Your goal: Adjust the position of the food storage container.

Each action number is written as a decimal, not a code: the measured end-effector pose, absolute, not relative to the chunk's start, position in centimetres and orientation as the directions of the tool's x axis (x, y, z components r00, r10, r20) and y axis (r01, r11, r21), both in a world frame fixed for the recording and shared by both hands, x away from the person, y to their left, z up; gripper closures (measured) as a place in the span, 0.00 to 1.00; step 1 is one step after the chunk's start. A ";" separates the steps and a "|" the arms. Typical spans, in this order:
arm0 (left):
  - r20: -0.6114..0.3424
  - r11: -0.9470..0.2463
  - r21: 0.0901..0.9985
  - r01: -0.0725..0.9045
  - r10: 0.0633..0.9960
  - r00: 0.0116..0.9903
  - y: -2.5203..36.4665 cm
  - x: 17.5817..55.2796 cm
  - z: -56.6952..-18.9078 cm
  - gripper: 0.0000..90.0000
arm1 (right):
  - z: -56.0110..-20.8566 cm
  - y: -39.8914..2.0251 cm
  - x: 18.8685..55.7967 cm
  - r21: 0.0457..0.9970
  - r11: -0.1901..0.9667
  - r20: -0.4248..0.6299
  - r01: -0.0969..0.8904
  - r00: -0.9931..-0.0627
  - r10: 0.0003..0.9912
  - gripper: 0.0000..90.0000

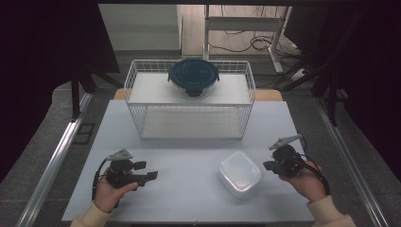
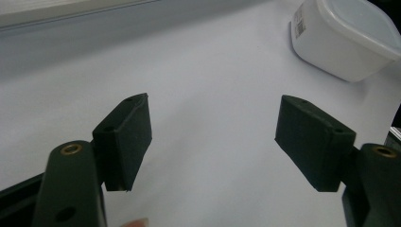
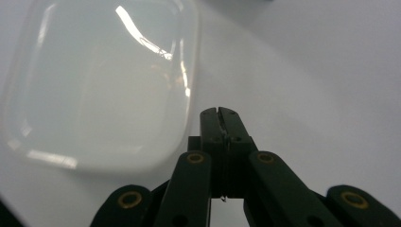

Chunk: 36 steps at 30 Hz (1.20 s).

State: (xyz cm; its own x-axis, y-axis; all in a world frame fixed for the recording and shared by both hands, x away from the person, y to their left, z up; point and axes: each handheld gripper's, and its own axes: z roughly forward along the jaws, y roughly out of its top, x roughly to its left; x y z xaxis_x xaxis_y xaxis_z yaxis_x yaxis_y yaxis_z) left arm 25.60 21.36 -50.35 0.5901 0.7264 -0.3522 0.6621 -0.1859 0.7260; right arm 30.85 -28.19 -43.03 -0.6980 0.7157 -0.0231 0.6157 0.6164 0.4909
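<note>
At the near edge of the white table [image 1: 189,198], the person's left hand [image 1: 109,194] holds the left gripper [image 1: 147,171] low over the tabletop, pointing toward the right of the high view; its jaws stand wide apart with nothing between them, and in the left gripper view only bare table shows between the two black pads [image 2: 128,137]. On the other side, the person's right hand [image 1: 309,182] carries the right gripper [image 1: 267,165], whose jaws are pressed fully together and grip nothing; in the right gripper view the closed tips [image 3: 220,118] sit just beside the edge of the translucent white container [image 3: 101,82], and contact cannot be made out. That container [image 1: 240,173], a rounded-square box with its lid on, rests on the table between the two grippers, much nearer the right one and well apart from the left. Farther back, a white wire basket [image 1: 189,101] stands across the middle of the table, holding a white shelf board. On top of that board sits a round container with a dark blue lid [image 1: 193,75], well apart from both grippers.
</note>
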 end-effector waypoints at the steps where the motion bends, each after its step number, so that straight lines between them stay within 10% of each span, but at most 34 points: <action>1: -0.353 -0.185 0.726 0.662 0.726 0.590 21.3 25.6 -50.3 0.31 | -42.7 -28.5 29.9 0.498 0.625 -0.022 0.601 -0.712 0.702 0.99; 13: -0.363 -0.181 0.726 0.664 0.719 0.592 21.1 25.8 -50.2 0.31 | -46.0 -23.4 23.9 0.456 0.761 -0.005 0.462 -0.854 0.521 0.99; 36: -0.370 -0.164 0.724 0.669 0.726 0.579 21.6 25.8 -50.3 0.31 | -46.9 -18.2 25.2 0.551 0.724 -0.029 0.416 -0.857 0.515 0.99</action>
